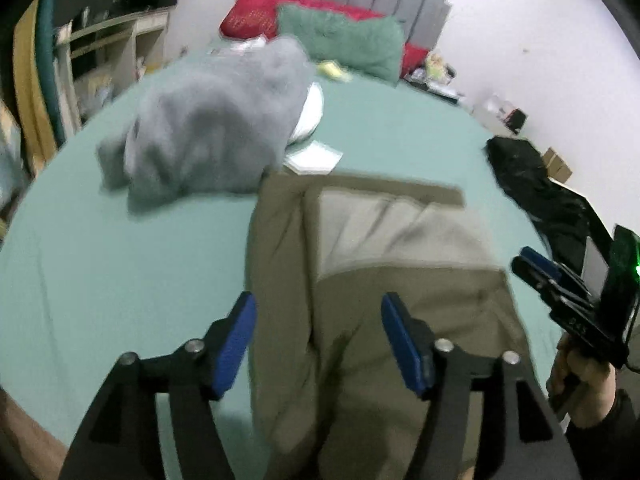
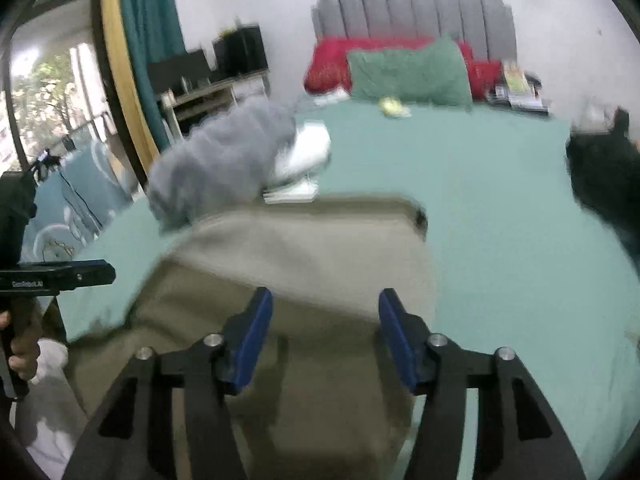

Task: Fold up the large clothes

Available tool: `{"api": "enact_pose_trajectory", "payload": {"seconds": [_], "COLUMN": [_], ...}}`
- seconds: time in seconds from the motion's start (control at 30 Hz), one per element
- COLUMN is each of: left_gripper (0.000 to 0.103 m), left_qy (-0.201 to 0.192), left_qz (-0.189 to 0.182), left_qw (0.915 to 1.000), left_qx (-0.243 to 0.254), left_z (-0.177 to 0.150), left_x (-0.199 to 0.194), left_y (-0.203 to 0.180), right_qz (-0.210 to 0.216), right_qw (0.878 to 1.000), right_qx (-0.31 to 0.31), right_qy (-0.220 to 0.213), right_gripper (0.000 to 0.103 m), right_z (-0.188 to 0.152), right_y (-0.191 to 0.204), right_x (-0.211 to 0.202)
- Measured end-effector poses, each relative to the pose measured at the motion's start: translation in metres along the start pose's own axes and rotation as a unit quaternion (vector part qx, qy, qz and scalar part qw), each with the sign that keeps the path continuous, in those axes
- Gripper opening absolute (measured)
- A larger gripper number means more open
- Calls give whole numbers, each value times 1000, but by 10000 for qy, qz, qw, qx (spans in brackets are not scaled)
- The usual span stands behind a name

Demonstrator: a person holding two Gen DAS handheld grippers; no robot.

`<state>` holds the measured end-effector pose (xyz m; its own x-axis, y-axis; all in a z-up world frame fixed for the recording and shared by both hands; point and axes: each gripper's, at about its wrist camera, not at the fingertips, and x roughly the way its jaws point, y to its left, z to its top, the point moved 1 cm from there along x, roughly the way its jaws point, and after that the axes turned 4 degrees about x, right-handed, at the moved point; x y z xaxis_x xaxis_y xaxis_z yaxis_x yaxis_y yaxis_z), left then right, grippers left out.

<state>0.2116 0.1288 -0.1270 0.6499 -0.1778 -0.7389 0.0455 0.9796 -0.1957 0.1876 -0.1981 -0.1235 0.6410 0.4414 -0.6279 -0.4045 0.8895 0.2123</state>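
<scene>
Both my grippers are released: left gripper (image 1: 318, 320) and right gripper (image 2: 326, 316) hang over the olive trousers (image 1: 360, 280) on the green bed (image 1: 120, 260), grey garment (image 1: 208, 132) far left.

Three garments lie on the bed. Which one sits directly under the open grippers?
The olive-khaki garment, spread flat beneath the left gripper and right gripper. The grey garment is heaped farther back; the black one lies at the bed's right edge.
</scene>
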Motion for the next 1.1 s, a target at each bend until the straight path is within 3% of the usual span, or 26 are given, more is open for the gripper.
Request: {"api": "enact_pose_trajectory", "payload": {"seconds": [0.1, 0.17, 0.23, 0.3, 0.4, 0.53, 0.63, 0.73, 0.87, 0.97, 1.03, 1.1], "left_gripper": [75, 75, 75, 77, 88, 88, 88, 88, 88, 88, 89, 90], "left_qy": [-70, 307, 732, 1148, 1295, 1123, 813, 638, 772, 1030, 1156, 1062], "left_qz": [-244, -435, -293, 127, 46, -17, 7, -253, -376, -254, -289, -335], "left_qw": [9992, 9980, 9962, 9925, 9914, 9936, 9966, 9975, 9963, 9942, 9929, 9937], "left_qx": [297, 329, 359, 400, 177, -158, -153, -178, 65, 189, -59, -157], "left_z": [25, 35, 34, 29, 22, 18, 15, 6, -24, -59, -82, -88], "left_x": [20, 51, 81, 124, 152, 136, 102, 71, 50, 59, 68, 68], "left_y": [-15, -18, -21, -14, -1, 8, 3, -6, -28, -37, -33, -29], "right_qz": [104, 32, -11, -119, -304, -242, -96, 26, 109, -113, -255, -103], "right_qw": [9994, 9961, 9936, 9936, 9925, 9932, 9950, 9947, 9916, 9913, 9923, 9923], "right_qx": [79, 367, 412, 225, -178, -281, -101, -143, -134, 79, 66, 394], "right_qy": [329, 805, 1056, 1097, 1175, 1107, 991, 1019, 1279, 1306, 1213, 1170], "right_gripper": [53, 53, 54, 54, 55, 58, 59, 64, 70, 72, 77, 83], "right_z": [11, 9, 3, 1, 0, 3, 4, -12, -55, -89, -107, -114], "right_y": [-7, -17, -21, -19, -13, -12, -9, 1, 11, 6, 3, -6], "right_x": [28, 59, 82, 91, 101, 95, 63, 22, -17, -21, -16, -12]}}
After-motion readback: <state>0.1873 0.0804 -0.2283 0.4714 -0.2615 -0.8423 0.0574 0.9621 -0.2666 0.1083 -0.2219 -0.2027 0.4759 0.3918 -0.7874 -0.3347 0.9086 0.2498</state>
